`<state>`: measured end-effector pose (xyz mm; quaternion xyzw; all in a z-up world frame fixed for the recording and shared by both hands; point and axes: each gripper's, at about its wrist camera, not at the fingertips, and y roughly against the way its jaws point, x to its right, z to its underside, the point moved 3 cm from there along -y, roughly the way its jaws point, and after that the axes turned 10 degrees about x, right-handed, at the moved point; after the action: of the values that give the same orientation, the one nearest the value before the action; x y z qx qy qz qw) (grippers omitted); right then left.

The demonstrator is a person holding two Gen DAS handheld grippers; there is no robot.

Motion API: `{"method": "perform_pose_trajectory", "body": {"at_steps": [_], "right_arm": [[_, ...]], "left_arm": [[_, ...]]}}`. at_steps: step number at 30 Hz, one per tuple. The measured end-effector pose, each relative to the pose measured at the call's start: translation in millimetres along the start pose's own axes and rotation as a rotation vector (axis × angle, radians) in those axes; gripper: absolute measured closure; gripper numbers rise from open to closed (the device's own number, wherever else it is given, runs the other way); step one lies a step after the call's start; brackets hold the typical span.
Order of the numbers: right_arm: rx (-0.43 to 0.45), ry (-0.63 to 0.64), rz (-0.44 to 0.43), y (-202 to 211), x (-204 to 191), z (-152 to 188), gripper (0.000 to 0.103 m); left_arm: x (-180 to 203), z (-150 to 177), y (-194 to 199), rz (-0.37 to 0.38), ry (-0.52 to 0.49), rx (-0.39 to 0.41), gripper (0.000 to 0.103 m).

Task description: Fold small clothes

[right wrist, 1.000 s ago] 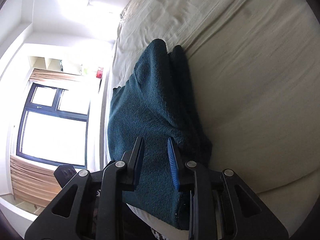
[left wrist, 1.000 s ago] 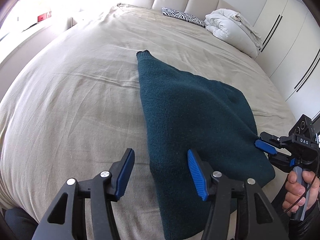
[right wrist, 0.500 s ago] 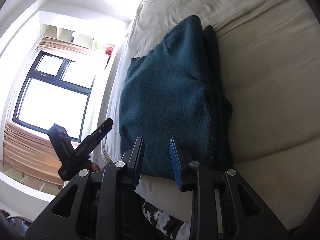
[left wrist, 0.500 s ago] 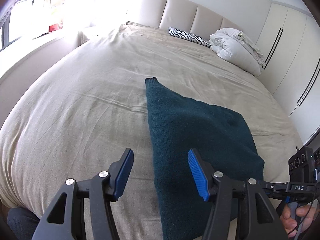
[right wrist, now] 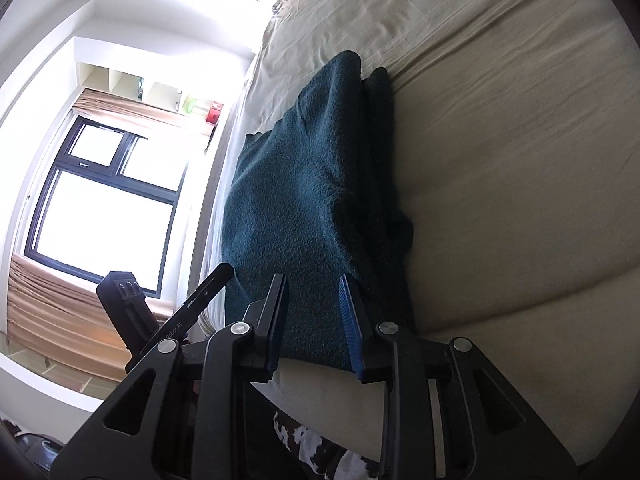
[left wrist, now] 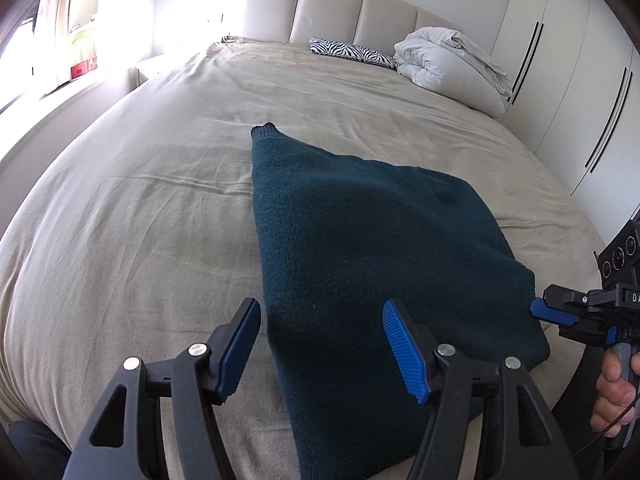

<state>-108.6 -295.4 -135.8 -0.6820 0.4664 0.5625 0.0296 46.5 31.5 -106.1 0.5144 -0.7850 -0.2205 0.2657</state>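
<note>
Left wrist: left gripper [left wrist: 322,346] hovers, spread, over sweater [left wrist: 372,248].

A wide bed [left wrist: 140,208] under beige sheets meets a padded headboard [left wrist: 332,12]; white wardrobes [left wrist: 568,80] stand alongside, and a bright window [right wrist: 104,208] glares opposite.

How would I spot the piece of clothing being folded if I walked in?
Start at the big bed with the beige sheet. Near its foot edge, far from the zebra-striped pillow and the white duvet up by the headboard, lies a sweater. It is the only dark teal thing there, a thick knit folded flat with one narrow end pointing toward the headboard.
</note>
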Motion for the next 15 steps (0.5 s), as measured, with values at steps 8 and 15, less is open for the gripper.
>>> {"method": "perform_pose_trajectory", "body": {"at_steps": [8,15], "right_arm": [[0.041,-0.017,-0.050,-16.5,-20.3,-27.7,0.077],[0.089,-0.116,-0.022,-42.9,14.7,-43.0,0.078]], "left_arm": [[2.7,10.3,-6.2,0.005,-0.009,-0.021,0.034],[5.8,12.7,-5.9,0.005,-0.014,-0.015,0.033]]}}
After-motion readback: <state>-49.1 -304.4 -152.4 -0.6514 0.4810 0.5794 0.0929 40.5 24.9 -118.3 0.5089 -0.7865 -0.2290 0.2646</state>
